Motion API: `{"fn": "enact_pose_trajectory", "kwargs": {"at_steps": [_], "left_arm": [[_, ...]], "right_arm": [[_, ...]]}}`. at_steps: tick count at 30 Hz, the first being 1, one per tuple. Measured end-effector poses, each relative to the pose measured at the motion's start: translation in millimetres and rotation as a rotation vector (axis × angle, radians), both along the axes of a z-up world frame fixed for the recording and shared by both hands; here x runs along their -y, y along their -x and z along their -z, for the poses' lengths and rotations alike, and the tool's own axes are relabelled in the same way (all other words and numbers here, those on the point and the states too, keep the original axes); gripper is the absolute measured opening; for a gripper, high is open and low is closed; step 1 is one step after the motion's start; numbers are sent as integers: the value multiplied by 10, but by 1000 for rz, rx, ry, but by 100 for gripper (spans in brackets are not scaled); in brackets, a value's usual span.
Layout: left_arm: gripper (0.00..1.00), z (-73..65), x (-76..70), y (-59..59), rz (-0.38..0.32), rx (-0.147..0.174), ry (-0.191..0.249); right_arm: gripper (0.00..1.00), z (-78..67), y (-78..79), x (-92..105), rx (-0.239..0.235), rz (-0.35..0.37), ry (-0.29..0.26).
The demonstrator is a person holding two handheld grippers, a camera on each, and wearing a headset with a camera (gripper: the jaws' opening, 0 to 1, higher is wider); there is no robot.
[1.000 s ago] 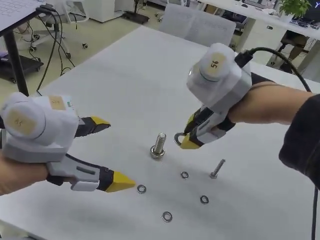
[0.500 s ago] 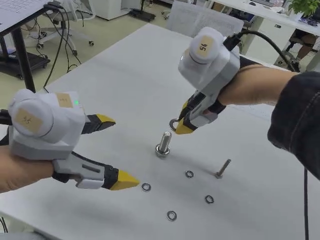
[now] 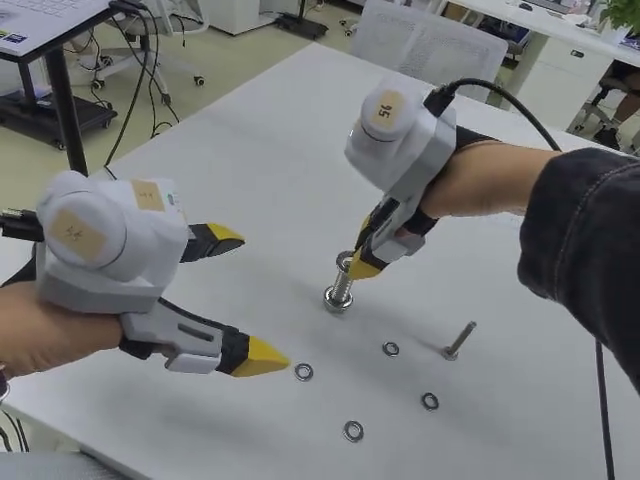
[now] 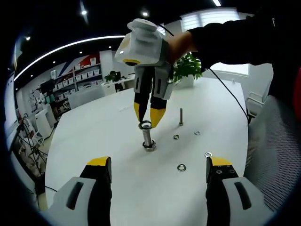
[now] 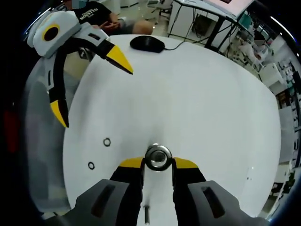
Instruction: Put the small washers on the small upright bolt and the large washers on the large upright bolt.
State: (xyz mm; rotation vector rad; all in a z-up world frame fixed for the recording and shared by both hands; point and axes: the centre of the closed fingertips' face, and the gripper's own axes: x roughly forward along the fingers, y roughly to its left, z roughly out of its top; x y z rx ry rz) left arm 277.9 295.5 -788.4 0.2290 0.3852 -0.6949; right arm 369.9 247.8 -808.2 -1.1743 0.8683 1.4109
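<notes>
R gripper (image 3: 358,268) clamped on large washer (image 5: 158,157), held right at top of large upright bolt (image 3: 340,290), mid table (image 3: 250,150). L gripper (image 3: 245,297) hovering near, jaws wide apart, nothing betw. them. Four loose washers (image 3: 353,431) flat on table in front of bolt. Small bolt (image 3: 458,342) beside them, leaning.

White right gripper (image 3: 354,266) (yellow-tipped), dark sleeve (image 3: 580,230)
</notes>
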Motion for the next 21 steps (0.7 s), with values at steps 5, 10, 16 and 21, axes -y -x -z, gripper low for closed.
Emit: {"fn": "enact_pose_trajectory", "kwargs": {"at_steps": [5, 10, 16, 21], "left_arm": [[82, 2, 9, -1, 1, 0, 1], [82, 2, 10, -6, 0, 0, 4], [82, 7, 17, -9, 1, -2, 3], [81, 19, 29, -9, 6, -6, 1]], "right_arm": [[24, 36, 1, 16, -6, 7, 9], [24, 78, -9, -7, -16, 12, 5], [24, 69, -22, -10, -20, 11, 9], [24, 60, -15, -5, -18, 4, 13]]}}
